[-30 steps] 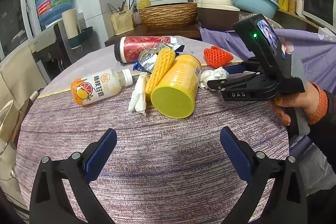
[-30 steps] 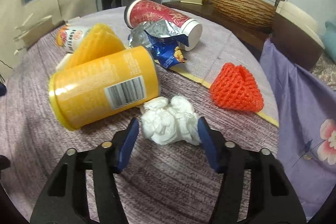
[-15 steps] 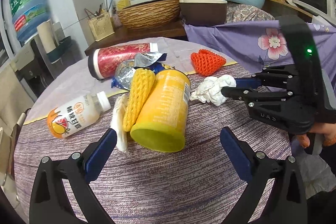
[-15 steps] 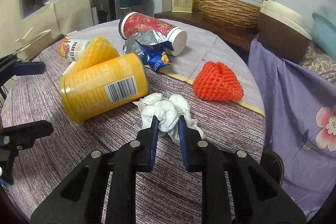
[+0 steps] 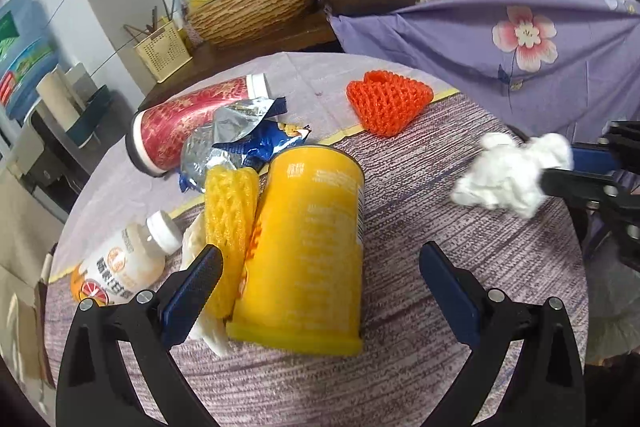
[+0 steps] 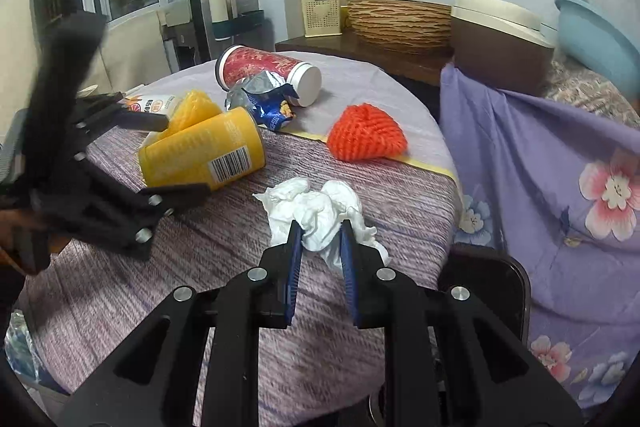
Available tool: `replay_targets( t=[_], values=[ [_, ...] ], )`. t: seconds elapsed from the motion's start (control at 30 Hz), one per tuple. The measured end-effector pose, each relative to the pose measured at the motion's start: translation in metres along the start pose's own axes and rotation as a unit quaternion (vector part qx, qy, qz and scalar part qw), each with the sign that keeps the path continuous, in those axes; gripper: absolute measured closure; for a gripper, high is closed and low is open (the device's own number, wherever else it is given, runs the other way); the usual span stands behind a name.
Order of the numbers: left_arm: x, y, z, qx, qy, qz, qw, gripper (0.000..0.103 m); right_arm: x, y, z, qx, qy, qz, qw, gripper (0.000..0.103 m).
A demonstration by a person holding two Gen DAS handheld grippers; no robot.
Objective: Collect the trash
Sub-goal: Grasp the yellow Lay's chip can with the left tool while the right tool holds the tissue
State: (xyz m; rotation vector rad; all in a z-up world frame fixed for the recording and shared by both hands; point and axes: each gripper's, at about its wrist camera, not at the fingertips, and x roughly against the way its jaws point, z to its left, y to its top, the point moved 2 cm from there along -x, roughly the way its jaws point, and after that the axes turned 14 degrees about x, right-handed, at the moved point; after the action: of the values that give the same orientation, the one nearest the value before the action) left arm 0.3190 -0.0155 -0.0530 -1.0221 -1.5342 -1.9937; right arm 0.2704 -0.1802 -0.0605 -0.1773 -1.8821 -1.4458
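My right gripper is shut on a crumpled white tissue, held near the right edge of the round table; the left wrist view shows the tissue pinched at the far right. My left gripper is open and astride a lying yellow can. Its left finger sits by a yellow foam net, and its right finger is apart from the can. Also on the table lie an orange foam net, a red cup, a foil snack bag and a drink bottle.
Another white tissue lies beside the yellow net. A purple flowered cloth hangs just right of the table, with a dark rounded object below the table edge. A woven basket and a counter stand behind.
My right gripper closed on the white tissue and drew it toward the table's right edge. My left gripper moved in over the yellow can, still open.
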Motion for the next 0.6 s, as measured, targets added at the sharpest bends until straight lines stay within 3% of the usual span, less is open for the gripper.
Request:
replay_targets(
  t=[0.1, 0.4, 0.47, 0.6],
  values=[
    [-0.012, 0.006, -0.005, -0.014, 0.003, 0.023, 0.9996, 0.006, 0.011, -0.01, -0.006, -0.014, -0.002, -0.003, 1.0, 0.083],
    [-0.041, 0.013, -0.021, -0.052, 0.022, 0.074, 0.9956, 0.023, 0.019, -0.035, -0.02, -0.045, -0.003, 0.004, 0.999, 0.083],
    [-0.046, 0.014, -0.022, -0.05, 0.021, 0.084, 0.9949, 0.035, 0.019, -0.039, -0.023, -0.052, -0.002, 0.006, 0.999, 0.083],
    [-0.045, 0.015, -0.02, -0.025, 0.014, 0.086, 0.9959, 0.038, 0.021, -0.047, -0.03, -0.061, -0.001, 0.006, 0.998, 0.083]
  ],
)
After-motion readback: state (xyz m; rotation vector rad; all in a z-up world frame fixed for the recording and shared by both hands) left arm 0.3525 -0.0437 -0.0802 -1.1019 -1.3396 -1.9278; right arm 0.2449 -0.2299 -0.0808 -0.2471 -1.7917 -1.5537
